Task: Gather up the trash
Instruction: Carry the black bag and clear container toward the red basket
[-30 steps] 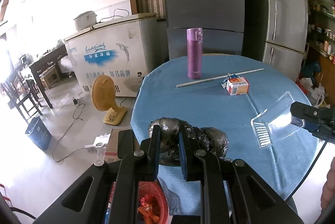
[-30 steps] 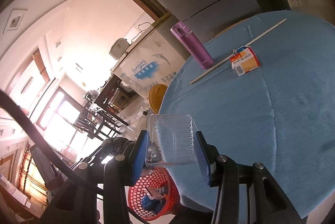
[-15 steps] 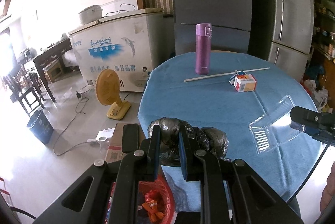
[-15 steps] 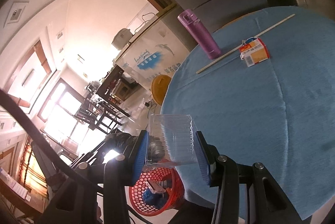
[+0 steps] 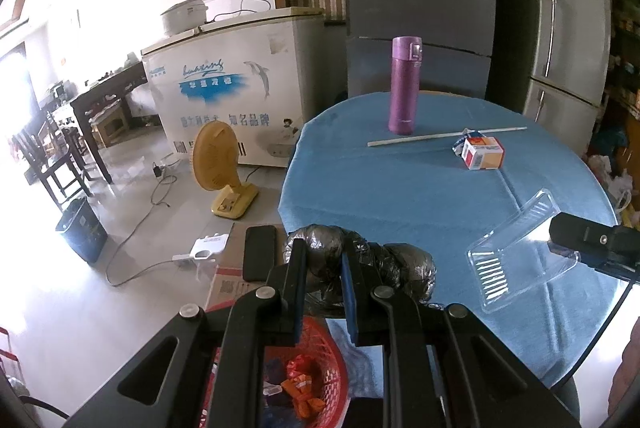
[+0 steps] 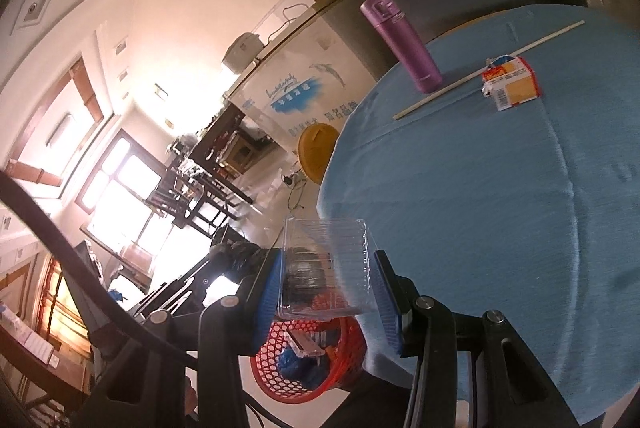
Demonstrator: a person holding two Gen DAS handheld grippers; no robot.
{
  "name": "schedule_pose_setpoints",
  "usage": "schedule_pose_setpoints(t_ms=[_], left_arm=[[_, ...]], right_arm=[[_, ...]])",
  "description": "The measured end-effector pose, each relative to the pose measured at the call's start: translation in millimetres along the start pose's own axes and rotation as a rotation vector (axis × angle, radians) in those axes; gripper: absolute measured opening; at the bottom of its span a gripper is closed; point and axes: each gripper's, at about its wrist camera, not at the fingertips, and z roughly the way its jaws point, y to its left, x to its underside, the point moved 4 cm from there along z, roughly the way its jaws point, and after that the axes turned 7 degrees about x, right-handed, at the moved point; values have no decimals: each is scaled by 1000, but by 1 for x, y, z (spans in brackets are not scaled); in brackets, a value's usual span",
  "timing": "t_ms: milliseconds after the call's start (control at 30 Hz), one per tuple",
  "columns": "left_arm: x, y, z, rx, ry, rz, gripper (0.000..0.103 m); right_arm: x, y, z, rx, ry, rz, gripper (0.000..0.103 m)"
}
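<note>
left gripper [image 5: 323,252] is clamped on a crumpled black plastic bag [image 5: 384,266]; the bag bulges out past the fingertips and to the right of them, at the near-left edge of the round table [image 5: 400,195]. right gripper [image 6: 330,268] is clamped across a clear plastic clamshell container [image 6: 326,264], fingers pressing its two side walls; in the left wrist view the container [image 5: 516,256] hangs tilted above the near-right part of the blue cloth.

red mesh basket [image 5: 320,368] sits below the table edge, directly under the left gripper, with orange wrappers and other scraps in it; in the right wrist view the basket [image 6: 308,360] lies just below the held container.

left on the table, far side: small orange-and-white carton [image 5: 482,153], a long pale stick [image 5: 446,136] just behind it, and an upright purple thermos [image 5: 404,85] at the stick's left part. the cloth between these and the grippers is bare.

floor to the left: yellow fan [image 5: 222,175], cables, dark blue bin [image 5: 82,228], chest freezer [image 5: 232,87] behind.
</note>
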Motion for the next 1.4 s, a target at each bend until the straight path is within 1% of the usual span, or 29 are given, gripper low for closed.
schedule_pose_setpoints(t_ms=[900, 1167, 1400], left_arm=[[27, 50, 12, -75, 65, -71, 17], [40, 72, 21, -109, 104, -96, 17], [58, 88, 36, -134, 158, -119, 17]], right_arm=[[14, 46, 65, -26, 135, -104, 47], [22, 55, 93, -33, 192, -126, 47], [36, 59, 119, -37, 261, -139, 47]])
